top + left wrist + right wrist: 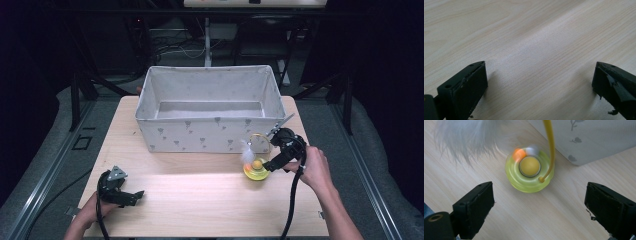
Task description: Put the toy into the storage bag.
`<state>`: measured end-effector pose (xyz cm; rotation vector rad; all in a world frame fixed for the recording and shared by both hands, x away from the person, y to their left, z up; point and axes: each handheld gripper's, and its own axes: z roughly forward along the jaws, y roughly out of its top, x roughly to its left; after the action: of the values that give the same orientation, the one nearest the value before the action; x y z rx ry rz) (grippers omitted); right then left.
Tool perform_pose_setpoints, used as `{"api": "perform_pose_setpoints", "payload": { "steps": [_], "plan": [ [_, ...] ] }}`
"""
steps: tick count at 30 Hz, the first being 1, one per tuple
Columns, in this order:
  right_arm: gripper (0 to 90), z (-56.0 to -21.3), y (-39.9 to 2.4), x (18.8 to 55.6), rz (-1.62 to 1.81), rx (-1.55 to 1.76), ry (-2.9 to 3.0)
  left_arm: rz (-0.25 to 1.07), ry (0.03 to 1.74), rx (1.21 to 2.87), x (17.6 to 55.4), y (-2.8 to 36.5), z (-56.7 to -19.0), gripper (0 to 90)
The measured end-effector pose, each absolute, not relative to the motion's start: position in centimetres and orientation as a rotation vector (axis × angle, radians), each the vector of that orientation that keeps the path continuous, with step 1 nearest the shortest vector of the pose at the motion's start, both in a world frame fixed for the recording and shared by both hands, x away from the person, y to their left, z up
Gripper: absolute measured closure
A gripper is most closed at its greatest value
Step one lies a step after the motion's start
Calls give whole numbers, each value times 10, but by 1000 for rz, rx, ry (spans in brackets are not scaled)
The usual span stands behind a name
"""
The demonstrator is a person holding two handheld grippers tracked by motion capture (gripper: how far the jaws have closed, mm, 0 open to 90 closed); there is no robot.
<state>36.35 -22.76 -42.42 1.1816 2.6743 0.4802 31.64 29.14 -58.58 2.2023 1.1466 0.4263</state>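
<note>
High view: a yellow-green toy [255, 170] is seen on the bench [200, 200], just in front of the right front corner of a fabric box [207, 107], near it but apart from its wall. The right claw [267, 166] is held at the toy's right side, touching or almost touching it; which cannot be told.

Right gripper view: the toy [530, 171] lies ahead of the right claw [539, 212], centred between the jaws but beyond their tips. The jaws are spread wide and nothing is gripped. The toy's round base lies flat, with a yellow dome in its middle. A thin yellow wire [549, 147] rises from the base's rim on the box side and arcs upward. A white feather [466, 137] hangs blurred beside the base, on the side away from the box.

The left claw [134, 196] is held low over the bench, well left of the toy. In the left gripper view its jaws are wide apart over bare wood [529, 50].
</note>
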Motion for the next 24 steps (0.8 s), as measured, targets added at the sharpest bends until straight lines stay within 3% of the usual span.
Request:
{"api": "perform_pose_setpoints", "payload": {
  "steps": [11, 13, 16, 24],
  "plan": [
    [147, -414, -221, 377, 488, 1154, 2691, 419, 1145, 2206, 317, 292, -586, 0],
    [247, -410, -218, 380, 470, 1133, 2695, 420, 1144, 2206, 317, 292, -586, 0],
    [326, -406, -215, 384, 449, 1116, 2714, 419, 1144, 2207, 317, 292, -585, 0],
    [460, -397, -208, 391, 404, 1095, 2714, 418, 1141, 2208, 317, 292, -585, 0]
  ]
}}
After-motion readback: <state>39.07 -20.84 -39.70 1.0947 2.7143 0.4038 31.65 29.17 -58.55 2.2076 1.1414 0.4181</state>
